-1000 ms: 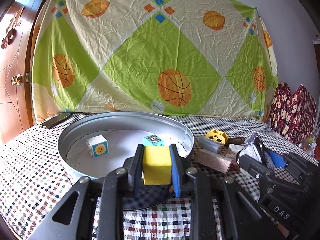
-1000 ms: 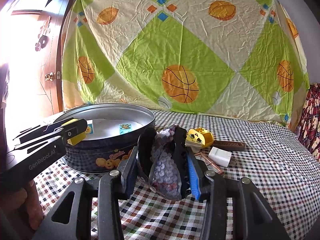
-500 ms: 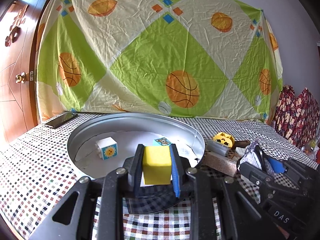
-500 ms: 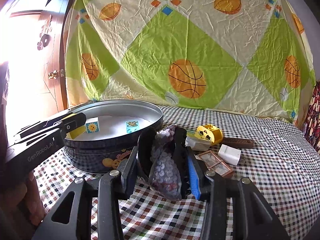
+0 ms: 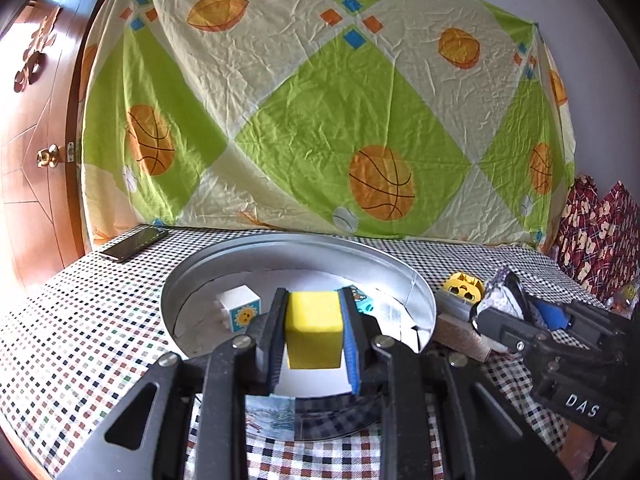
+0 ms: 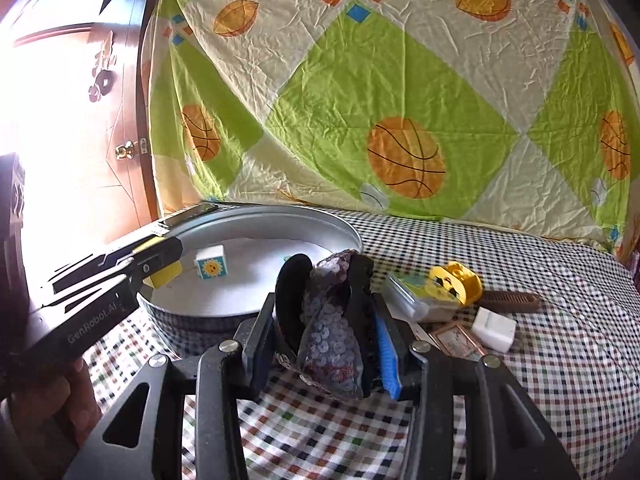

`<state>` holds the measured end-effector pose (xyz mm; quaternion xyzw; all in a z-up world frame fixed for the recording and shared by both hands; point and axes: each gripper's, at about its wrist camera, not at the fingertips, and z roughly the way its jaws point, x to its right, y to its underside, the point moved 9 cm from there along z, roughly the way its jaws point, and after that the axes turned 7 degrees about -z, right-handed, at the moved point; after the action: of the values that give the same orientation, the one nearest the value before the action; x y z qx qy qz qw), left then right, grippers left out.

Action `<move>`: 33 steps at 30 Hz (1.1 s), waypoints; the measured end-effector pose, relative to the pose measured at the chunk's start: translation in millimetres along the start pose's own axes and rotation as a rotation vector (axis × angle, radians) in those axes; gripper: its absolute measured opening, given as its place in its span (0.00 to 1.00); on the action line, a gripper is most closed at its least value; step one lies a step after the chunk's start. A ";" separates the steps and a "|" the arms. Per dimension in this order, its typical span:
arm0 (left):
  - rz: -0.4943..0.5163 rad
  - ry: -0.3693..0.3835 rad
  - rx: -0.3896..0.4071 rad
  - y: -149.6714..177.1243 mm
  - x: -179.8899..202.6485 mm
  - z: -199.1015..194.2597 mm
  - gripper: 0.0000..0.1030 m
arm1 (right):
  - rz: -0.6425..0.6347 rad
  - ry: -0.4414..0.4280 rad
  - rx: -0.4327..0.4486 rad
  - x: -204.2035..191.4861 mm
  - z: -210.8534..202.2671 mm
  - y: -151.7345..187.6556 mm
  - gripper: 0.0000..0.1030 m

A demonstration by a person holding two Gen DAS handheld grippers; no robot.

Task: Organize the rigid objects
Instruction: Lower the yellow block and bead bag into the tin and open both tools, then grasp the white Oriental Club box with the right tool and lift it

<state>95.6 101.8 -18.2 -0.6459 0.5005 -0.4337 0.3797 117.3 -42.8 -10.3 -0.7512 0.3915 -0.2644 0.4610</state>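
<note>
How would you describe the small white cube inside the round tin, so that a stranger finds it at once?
Find the round metal tin on the checked cloth. On its pale floor stands a small white cube. A smiling sun on a blue face sets it apart from the plain yellow block.

Basketball-print sheet [image 5: 320,120] behind checked tablecloth [image 5: 80,320], wooden door [image 5: 32,140] at left, phone [image 5: 134,243] near it.

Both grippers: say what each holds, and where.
Left gripper: yellow block, pinched on two opposite side faces. Right gripper: sequined pouch, clamped across its middle.
</note>
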 end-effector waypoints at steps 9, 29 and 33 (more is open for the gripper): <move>-0.025 -0.027 -0.155 -6.3 -32.4 41.0 0.23 | -0.015 -0.118 -0.101 -22.4 58.1 -32.0 0.45; 0.008 -0.154 -0.163 -10.2 -63.0 57.5 0.68 | 0.011 -0.200 -0.188 -38.3 108.7 -30.6 0.70; 0.010 -0.169 -0.114 -11.3 -56.9 41.3 0.89 | 0.014 -0.153 -0.150 -5.4 77.7 -23.3 0.70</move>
<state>131.0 162.1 -31.9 -0.6985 0.4937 -0.3464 0.3852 181.2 5.6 -23.4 -0.7988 0.3791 -0.1730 0.4339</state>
